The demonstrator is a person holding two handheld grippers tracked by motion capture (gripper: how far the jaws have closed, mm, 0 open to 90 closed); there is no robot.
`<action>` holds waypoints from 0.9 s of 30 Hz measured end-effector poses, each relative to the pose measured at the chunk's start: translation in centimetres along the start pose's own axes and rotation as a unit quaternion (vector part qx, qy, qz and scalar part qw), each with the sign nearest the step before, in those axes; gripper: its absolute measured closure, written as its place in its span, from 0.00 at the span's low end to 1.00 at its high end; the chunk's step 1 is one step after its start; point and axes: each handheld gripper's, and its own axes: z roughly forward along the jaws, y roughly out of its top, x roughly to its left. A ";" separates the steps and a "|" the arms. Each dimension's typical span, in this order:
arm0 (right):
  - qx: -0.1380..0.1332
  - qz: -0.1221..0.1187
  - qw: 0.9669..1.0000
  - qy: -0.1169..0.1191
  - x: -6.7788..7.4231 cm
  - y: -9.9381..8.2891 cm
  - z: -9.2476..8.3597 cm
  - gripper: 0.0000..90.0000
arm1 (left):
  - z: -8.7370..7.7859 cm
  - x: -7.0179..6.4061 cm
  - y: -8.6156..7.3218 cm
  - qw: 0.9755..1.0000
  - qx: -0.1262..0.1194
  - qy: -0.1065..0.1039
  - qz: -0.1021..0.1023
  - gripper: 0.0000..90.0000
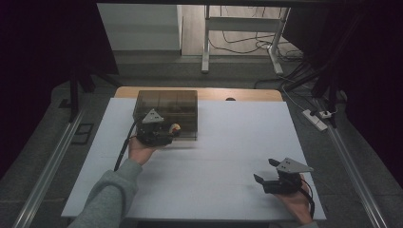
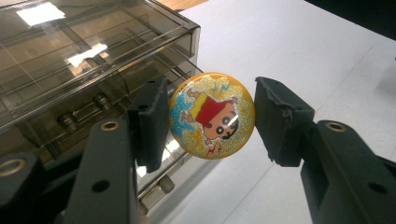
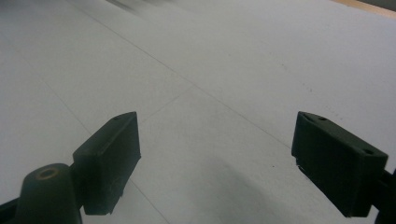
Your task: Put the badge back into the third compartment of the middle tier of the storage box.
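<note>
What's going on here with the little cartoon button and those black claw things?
A person seated at a white-covered table holds a two-jaw tool in each hand. The left gripper is clamped on a round yellow glittery badge with a cartoon child on it, right beside a smoky see-through plastic drawer box at the far side of the table. One of the box's drawers looks partly pulled out. The right gripper sits open and holds nothing, near the table's front right edge.

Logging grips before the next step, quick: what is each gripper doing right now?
Left gripper: closed on the round cartoon badge, beside the smoked plastic drawer box.
Right gripper: open, holding nothing, over the white table.
</note>
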 end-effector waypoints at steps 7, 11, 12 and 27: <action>0.004 -0.001 1.000 0.000 0.0 0.0 0.1 0.17 | 1.2 -0.1 0.2 1.000 0.007 0.000 0.002 0.52; 0.003 -0.001 1.000 0.000 0.0 0.0 0.1 0.17 | 2.0 0.0 0.3 1.000 0.010 0.004 0.003 0.52; 0.003 -0.001 1.000 0.000 0.0 0.0 0.1 0.17 | 2.2 0.0 0.3 1.000 0.011 0.005 0.003 0.52; 0.005 -0.002 1.000 -0.001 0.0 0.0 0.1 0.17 | 4.9 0.4 0.4 0.999 0.024 0.025 0.000 0.52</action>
